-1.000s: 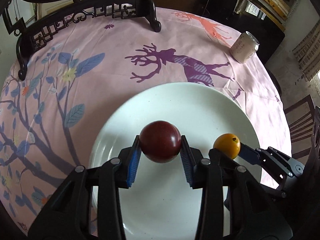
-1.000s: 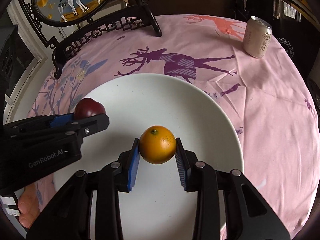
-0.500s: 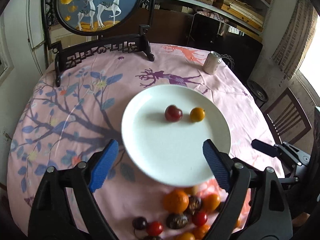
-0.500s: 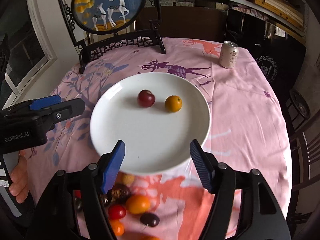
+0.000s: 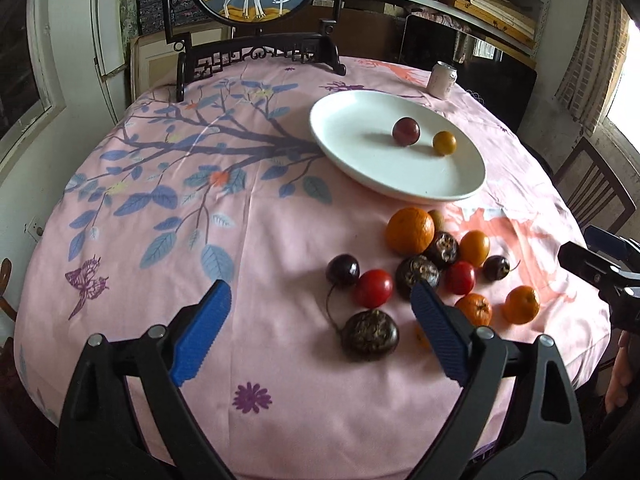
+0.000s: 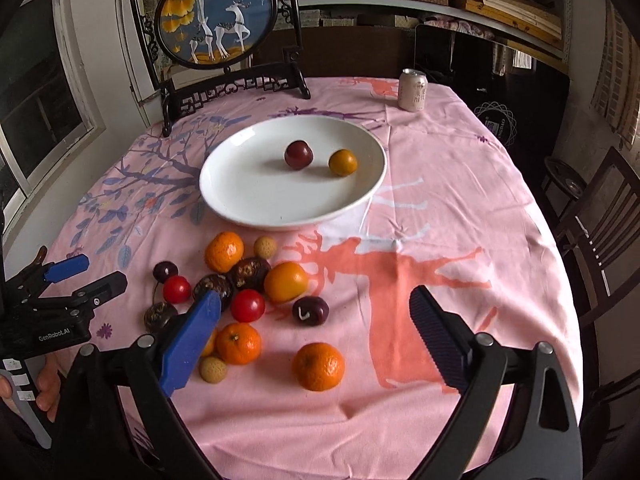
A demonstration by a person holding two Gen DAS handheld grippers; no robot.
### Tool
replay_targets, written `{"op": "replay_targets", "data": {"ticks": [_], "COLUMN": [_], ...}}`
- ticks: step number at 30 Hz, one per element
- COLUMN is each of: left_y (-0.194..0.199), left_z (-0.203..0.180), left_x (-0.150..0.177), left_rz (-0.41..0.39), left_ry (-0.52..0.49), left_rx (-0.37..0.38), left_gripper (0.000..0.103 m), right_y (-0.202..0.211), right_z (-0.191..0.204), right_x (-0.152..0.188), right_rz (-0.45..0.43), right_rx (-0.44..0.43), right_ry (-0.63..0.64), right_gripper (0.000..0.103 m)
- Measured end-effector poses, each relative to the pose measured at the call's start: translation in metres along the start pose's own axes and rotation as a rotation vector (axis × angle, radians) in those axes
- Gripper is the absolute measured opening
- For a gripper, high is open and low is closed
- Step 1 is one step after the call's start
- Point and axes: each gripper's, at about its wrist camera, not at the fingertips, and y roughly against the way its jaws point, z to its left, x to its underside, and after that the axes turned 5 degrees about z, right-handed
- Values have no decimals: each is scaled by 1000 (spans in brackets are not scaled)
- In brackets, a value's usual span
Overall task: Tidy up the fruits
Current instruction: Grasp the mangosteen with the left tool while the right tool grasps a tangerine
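A white plate (image 5: pixel 356 156) (image 6: pixel 240 184) holds a dark red plum (image 5: pixel 405 131) (image 6: pixel 298 154) and a small orange fruit (image 5: pixel 444 143) (image 6: pixel 343 162). A pile of loose fruit lies on the cloth in front of the plate: a large orange (image 5: pixel 409 230) (image 6: pixel 224 257), red tomatoes (image 5: pixel 374 288) (image 6: pixel 247 305), dark wrinkled fruits (image 5: pixel 370 334), cherries and small oranges (image 6: pixel 318 365). My left gripper (image 5: pixel 320 316) is open and empty, held above the near side of the pile. My right gripper (image 6: pixel 316 312) is open and empty above the pile.
A drink can (image 5: pixel 441 79) (image 6: pixel 413 90) stands behind the plate. A framed deer screen on a black stand (image 6: pixel 218 16) is at the table's back. Wooden chairs (image 6: pixel 596 216) stand to the right. The pink tablecloth (image 5: pixel 160 208) covers the round table.
Both grippers let go of the plum and the orange fruit on the plate, opened wide and drew back toward the near edge. The loose fruit pile has come into view.
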Motion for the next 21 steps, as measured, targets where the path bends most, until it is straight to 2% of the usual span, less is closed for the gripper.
{"op": "replay_targets", "data": {"ticks": [4, 9, 10, 11, 12, 13, 14, 21], "left_y": [-7, -12, -13, -14, -14, -15, -16, -26], "left_z": [4, 3, 1, -1, -3, -5, -6, -9], "left_x": [17, 26, 27, 28, 29, 30, 30, 31], "left_rz": [41, 72, 75, 80, 86, 91, 95, 123], "left_ry": [-9, -17, -23, -29, -36, -42, -46, -40], "left_rx": [-25, -20, -19, -22, -25, -27, -28, -21], "left_gripper": [93, 93, 93, 93, 93, 93, 93, 93], "right_y": [-19, -39, -42, -44, -48, -52, -57, -39], "right_z": [-2, 2, 2, 2, 3, 3, 2, 1], "right_x": [26, 44, 46, 47, 47, 47, 47, 45], "right_rz": [80, 118, 118, 114, 121, 135, 151, 115], "right_rx": [15, 72, 70, 63, 57, 48, 23, -14], "right_ry": [-9, 31, 35, 39, 44, 46, 42, 18], "right_gripper": [95, 95, 91, 75, 65, 46, 41, 40]}}
